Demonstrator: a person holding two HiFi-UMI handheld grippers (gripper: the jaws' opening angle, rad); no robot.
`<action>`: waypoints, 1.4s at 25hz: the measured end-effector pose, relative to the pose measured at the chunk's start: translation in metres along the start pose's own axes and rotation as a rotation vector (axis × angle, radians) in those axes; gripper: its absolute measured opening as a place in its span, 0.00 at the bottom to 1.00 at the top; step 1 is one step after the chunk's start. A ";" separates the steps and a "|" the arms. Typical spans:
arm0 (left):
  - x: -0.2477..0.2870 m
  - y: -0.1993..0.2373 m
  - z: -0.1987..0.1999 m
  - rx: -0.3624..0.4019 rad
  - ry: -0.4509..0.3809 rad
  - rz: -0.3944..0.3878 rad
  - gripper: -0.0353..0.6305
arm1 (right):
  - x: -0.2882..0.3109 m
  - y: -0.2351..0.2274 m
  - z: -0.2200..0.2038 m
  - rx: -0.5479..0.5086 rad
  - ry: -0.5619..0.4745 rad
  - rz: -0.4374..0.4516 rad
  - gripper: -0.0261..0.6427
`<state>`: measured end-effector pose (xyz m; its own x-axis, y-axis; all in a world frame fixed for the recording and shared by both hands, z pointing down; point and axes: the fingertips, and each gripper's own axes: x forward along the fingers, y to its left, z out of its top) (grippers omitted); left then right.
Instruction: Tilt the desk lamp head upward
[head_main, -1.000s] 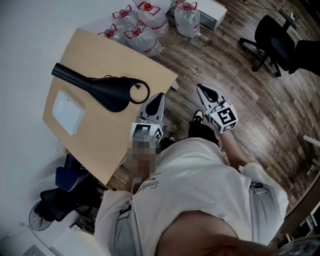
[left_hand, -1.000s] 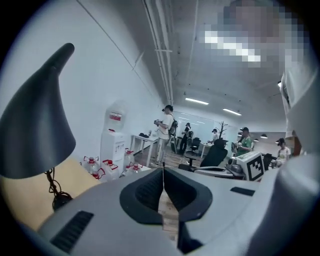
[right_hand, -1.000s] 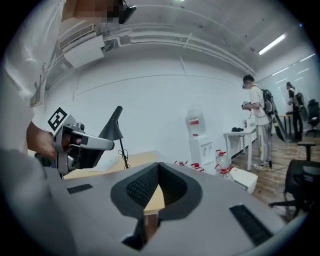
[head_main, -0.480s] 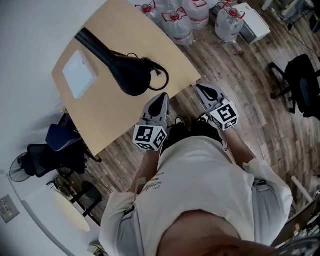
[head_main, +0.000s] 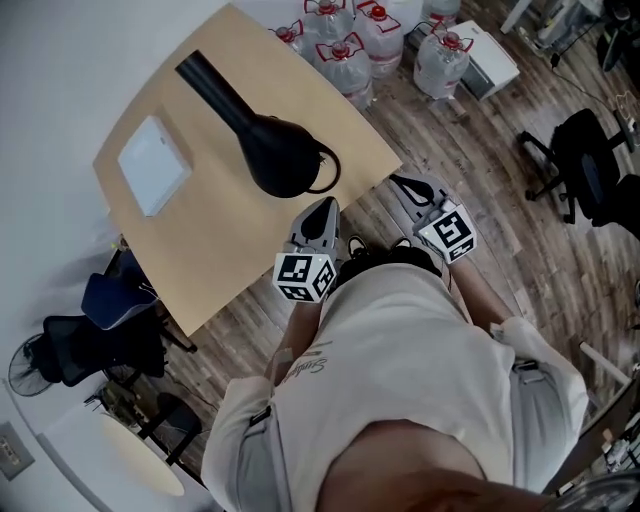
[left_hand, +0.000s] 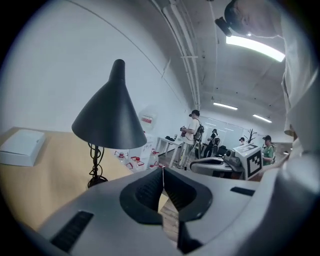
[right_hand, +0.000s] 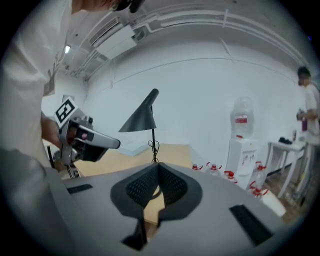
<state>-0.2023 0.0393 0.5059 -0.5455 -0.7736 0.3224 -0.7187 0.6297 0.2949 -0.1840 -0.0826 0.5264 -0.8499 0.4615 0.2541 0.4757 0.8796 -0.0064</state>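
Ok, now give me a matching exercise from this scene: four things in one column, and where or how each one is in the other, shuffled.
Things:
1. lamp
2. white box
3. water bottles
4. left gripper

States:
A. shut, holding nothing
B. standing on the floor past the table's far edge
C. lying flat on the table
D. black, standing upright on the table

Pairs: 1-D, 2-C, 3-B, 4-A
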 end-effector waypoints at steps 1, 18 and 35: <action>-0.001 -0.001 -0.002 -0.005 0.001 -0.021 0.08 | -0.001 0.000 0.000 -0.059 0.017 -0.014 0.03; 0.004 0.031 -0.002 -0.033 0.002 0.057 0.08 | 0.102 0.006 -0.053 -0.113 0.266 0.256 0.03; 0.008 0.053 -0.009 -0.128 -0.071 0.358 0.08 | 0.201 0.009 -0.166 -0.236 0.618 0.535 0.03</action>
<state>-0.2409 0.0669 0.5323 -0.7839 -0.5031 0.3639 -0.4200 0.8613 0.2861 -0.3127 -0.0014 0.7381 -0.2535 0.6016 0.7575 0.8713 0.4822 -0.0913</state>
